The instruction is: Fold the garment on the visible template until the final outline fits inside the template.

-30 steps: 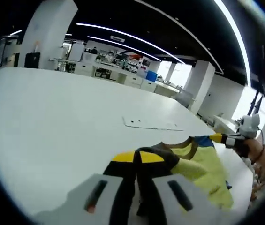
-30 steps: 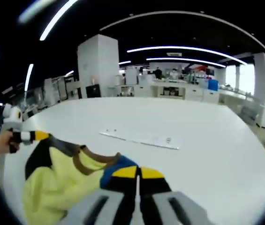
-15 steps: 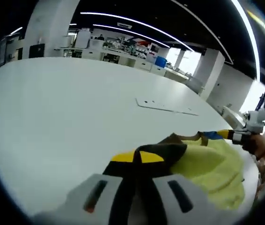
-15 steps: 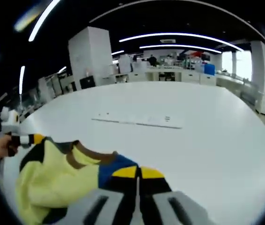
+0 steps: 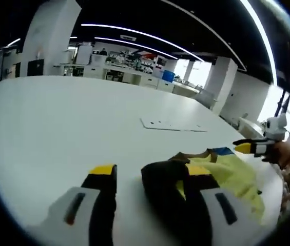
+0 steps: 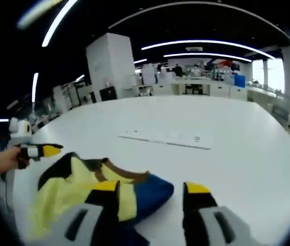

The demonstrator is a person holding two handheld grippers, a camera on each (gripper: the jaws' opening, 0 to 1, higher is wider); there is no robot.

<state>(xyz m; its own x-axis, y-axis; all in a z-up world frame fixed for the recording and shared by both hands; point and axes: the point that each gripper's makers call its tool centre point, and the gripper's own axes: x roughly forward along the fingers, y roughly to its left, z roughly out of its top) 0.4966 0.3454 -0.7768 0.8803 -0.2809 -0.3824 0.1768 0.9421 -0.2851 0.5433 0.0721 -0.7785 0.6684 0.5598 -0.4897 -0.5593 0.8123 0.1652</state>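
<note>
1. Left gripper view has the garment (image 5: pixel 221 171) lying bunched on the white table (image 5: pixel 57 123), low and right of centre: pale yellow cloth with a brown collar band, a blue patch at its far edge and a black part nearest the camera.
2. Right gripper view shows the same garment (image 6: pixel 98 187) in the lower left, with yellow in the middle, a black edge on the left, the brown band across the top and the blue part on the right.
3. Beyond the garment lies the template (image 5: pixel 171 125), a thin flat sheet on the table; it sits well apart from the cloth, and in the right gripper view the template (image 6: pixel 166 139) is likewise clear of it.
4. The left gripper (image 5: pixel 150 179) has its jaws spread wide; the black part of the garment lies between them and against the right-hand jaw, not pinched.
5. The right gripper (image 6: pixel 151 190) also has its jaws spread apart, with the blue part of the garment lying between them and nothing clamped.
6. In the left gripper view the other gripper's yellow tip shows at the right edge, held by a hand (image 5: pixel 288 156), just beyond the garment.
7. Far behind the table stand white pillars, desks and long ceiling lights (image 6: pixel 211 43).
</note>
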